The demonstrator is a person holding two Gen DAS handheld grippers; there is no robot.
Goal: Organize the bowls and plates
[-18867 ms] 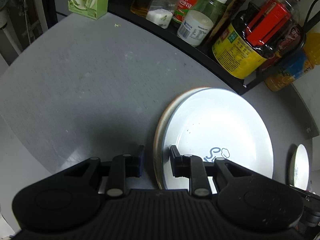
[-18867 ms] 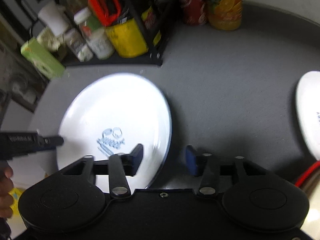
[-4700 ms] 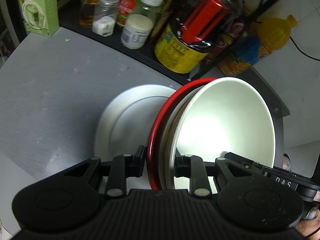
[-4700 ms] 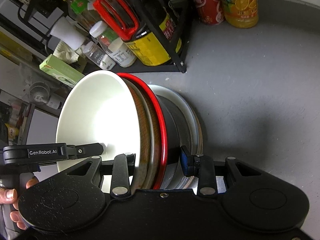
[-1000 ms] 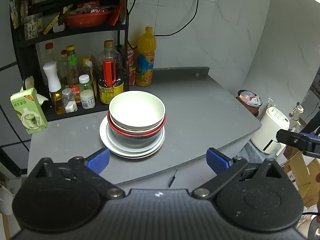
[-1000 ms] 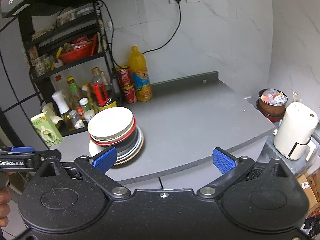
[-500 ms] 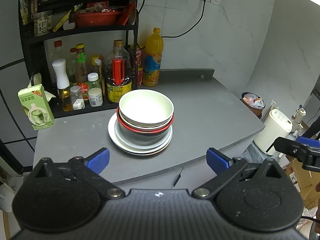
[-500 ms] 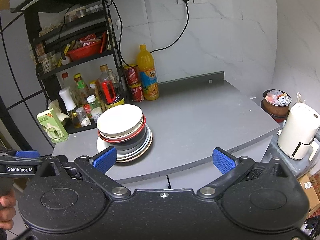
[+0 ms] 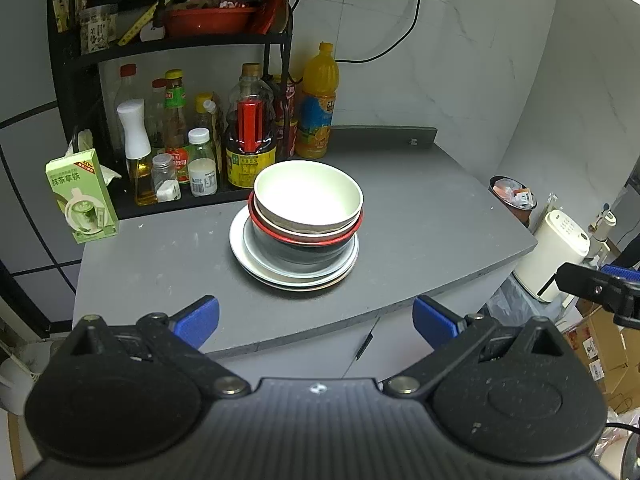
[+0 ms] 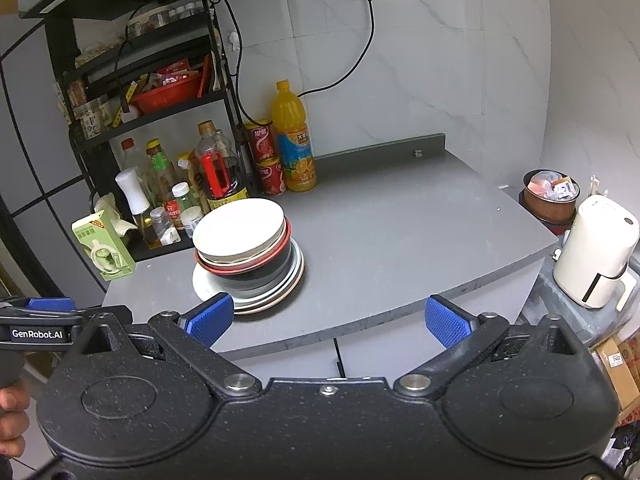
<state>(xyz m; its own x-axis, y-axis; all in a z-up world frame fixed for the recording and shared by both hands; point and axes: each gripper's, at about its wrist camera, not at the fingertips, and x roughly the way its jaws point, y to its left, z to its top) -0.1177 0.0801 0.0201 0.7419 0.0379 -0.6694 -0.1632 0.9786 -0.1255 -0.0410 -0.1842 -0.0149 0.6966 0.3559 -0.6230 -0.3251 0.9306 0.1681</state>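
Both hands hang back off the tabletop (image 9: 420, 216): left tongs (image 9: 316, 320) spread wide, right tongs (image 10: 328, 318) spread wide, nothing held. Bowls (image 9: 308, 200) sit nested on the plates (image 9: 280, 272) at twelve o'clock. Looks finished; next is only a check.

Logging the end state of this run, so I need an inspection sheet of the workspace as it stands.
Surface: grey counter, bare around the stack.
Job's things: white bowl on top of a red-rimmed bowl, on stacked plates; one pile.
Clutter: green carton, bottles on the black rack, orange juice bottle.
Grippers: left tool and right tool open, holding nothing, short of the counter.
Cables: black cord from the wall socket.
Surroundings: white appliance, bin.
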